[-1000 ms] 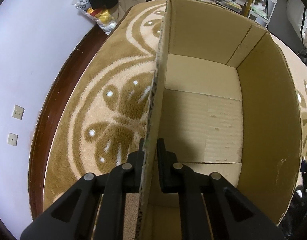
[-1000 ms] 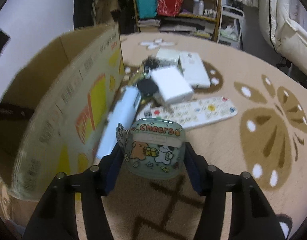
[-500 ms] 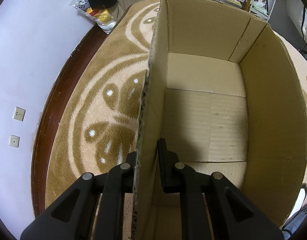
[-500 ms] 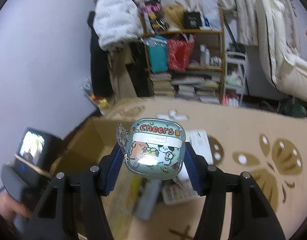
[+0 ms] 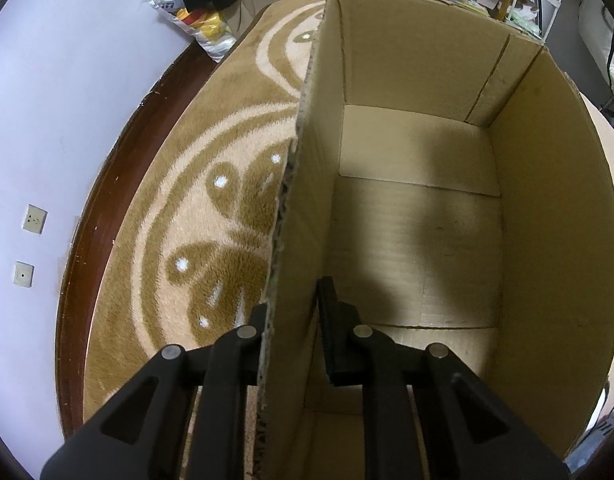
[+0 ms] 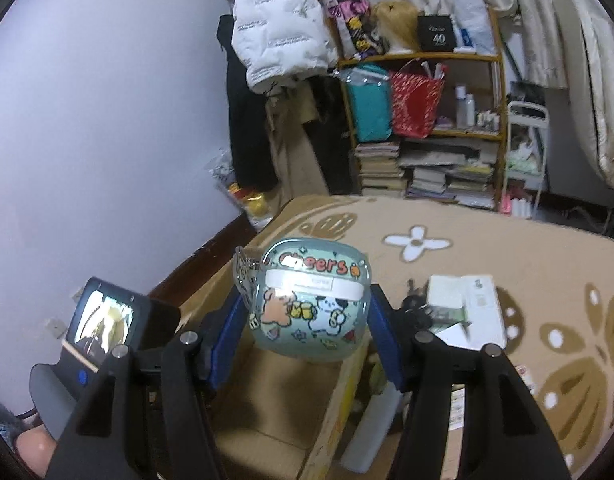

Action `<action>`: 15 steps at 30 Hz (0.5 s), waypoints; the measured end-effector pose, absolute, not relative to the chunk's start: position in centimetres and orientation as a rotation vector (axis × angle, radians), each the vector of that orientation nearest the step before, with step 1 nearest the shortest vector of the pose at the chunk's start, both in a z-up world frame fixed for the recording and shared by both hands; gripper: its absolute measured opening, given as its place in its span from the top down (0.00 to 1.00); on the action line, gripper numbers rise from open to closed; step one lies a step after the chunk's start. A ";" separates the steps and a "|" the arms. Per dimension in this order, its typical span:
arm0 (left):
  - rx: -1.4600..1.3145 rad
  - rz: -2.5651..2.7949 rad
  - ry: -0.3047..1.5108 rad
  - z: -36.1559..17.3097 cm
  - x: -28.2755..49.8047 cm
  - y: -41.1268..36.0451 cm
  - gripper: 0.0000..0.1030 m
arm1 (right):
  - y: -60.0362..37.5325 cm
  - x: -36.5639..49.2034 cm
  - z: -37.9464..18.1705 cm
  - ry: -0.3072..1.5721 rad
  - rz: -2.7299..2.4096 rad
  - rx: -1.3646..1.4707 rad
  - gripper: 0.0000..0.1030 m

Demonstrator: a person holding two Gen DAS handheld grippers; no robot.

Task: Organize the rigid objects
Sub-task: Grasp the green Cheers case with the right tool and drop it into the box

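My left tongs (image 5: pixel 293 320) pinch the box (image 5: pixel 547 240) wall; my right tongs (image 6: pixel 307 316) clamp the case (image 6: pixel 311 304), now lifted from beside the box to above it.

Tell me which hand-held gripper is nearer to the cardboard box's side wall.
Left. The left hand-held gripper is clamped on the cardboard box's side wall, one finger outside, one inside. The right hand-held gripper hangs above the box, holding the cartoon earbud case.

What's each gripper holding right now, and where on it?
Left gripper is clamped on the box by its side wall's top edge. Right gripper holds the "Cheers" case by its two sides.
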State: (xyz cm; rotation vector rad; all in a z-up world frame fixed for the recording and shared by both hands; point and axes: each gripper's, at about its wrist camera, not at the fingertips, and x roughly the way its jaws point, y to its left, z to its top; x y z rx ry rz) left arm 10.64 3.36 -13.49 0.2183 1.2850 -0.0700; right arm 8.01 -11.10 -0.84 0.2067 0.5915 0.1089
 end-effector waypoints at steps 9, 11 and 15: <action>0.218 -0.061 1.285 -13.7 11.0 3.4 0.86 | -10.4 7.8 -3.5 0.647 0.161 0.244 0.39; 0.221 -0.060 1.283 -13.7 11.0 3.4 0.86 | -10.4 7.9 -3.8 0.665 0.154 0.254 0.39; 0.218 -0.052 1.279 -13.7 10.9 3.4 0.85 | -10.5 7.3 -3.1 0.628 0.143 0.243 0.39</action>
